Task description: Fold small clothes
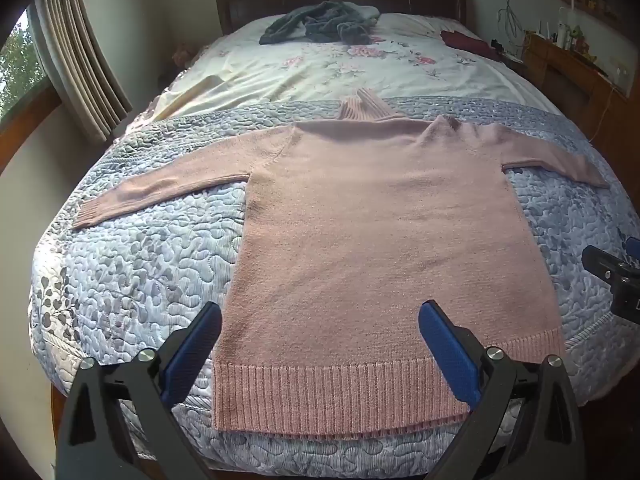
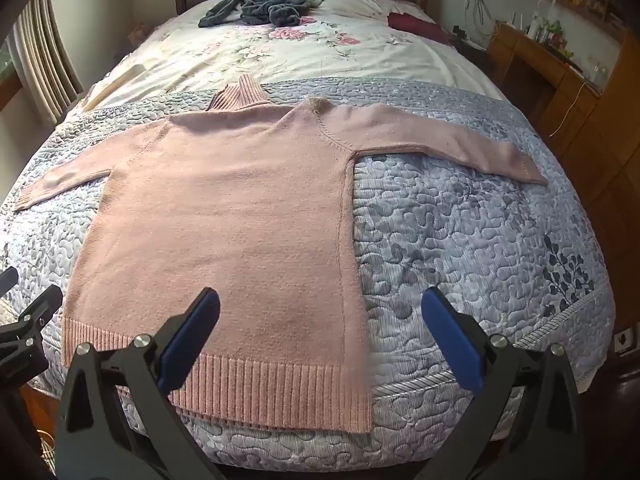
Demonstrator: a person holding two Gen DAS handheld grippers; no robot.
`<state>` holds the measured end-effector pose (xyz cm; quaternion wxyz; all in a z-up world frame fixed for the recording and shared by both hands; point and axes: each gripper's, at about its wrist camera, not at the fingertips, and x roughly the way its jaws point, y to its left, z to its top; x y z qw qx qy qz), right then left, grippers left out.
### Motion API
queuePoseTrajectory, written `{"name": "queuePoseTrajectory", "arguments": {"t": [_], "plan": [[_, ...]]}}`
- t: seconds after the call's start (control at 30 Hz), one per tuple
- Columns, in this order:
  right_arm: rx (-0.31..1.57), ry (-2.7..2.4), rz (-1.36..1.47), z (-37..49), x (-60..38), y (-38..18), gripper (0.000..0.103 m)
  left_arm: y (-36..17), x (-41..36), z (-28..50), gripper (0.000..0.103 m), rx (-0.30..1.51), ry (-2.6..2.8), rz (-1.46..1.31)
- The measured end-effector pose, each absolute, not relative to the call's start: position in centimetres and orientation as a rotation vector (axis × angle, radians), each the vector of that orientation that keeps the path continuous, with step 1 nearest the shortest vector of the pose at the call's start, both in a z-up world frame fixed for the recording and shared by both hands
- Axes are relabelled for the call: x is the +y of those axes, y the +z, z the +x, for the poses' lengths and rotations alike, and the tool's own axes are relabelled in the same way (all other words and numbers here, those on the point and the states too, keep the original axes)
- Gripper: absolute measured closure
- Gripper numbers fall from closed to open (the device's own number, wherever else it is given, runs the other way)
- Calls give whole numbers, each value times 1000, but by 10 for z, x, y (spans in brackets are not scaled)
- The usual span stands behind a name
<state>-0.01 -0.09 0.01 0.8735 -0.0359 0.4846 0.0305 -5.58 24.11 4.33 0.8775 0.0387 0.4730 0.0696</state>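
Nothing is folded yet, judging by how things lie. A pink knitted sweater (image 1: 380, 240) lies spread flat, apparently back side up, on a blue-grey quilted bedspread (image 1: 140, 272) that covers the near end of a bed. Its ribbed hem (image 1: 332, 396) runs along the near edge of the bed, closest to the cameras. Both sleeves reach straight out to the sides: the left sleeve (image 1: 160, 192) toward the window side, the right sleeve (image 2: 440, 140) toward a wooden dresser (image 2: 560, 80). The ribbed collar (image 1: 360, 108) points toward the headboard. The spreading step appears finished; every fold, sleeves inward and then the body, seems left to do.

Farther up the bed, on a floral sheet (image 1: 320, 72), sit a rumpled pile of grey clothes (image 1: 320, 24) and a dark red garment (image 1: 468, 42), both well apart from the sweater.

The left gripper (image 1: 320, 320) hovers above the hem, near the sweater's left lower corner. Its blue-padded fingers (image 1: 448, 352) are spread wide and hold nothing. The right gripper (image 2: 320, 308) hovers above the sweater's right lower corner, one finger over the knit and the other over bare quilt; it too gapes wide and empty. Both point forward along the bed, angled slightly down, side by side. Neither appears to touch the fabric.
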Motion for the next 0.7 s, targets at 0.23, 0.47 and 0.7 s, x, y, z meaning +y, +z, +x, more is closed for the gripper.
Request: {"name": "queuePoseTrajectory", "arguments": {"t": [0.23, 0.47, 0.7], "plan": [[1013, 43, -74, 3, -6, -1, 3, 44, 245, -55, 4, 978, 148, 76], [1014, 41, -77, 3, -7, -5, 3, 44, 243, -55, 4, 971, 147, 74], [1016, 42, -74, 3, -7, -6, 3, 42, 245, -56, 4, 969, 152, 70]]}}
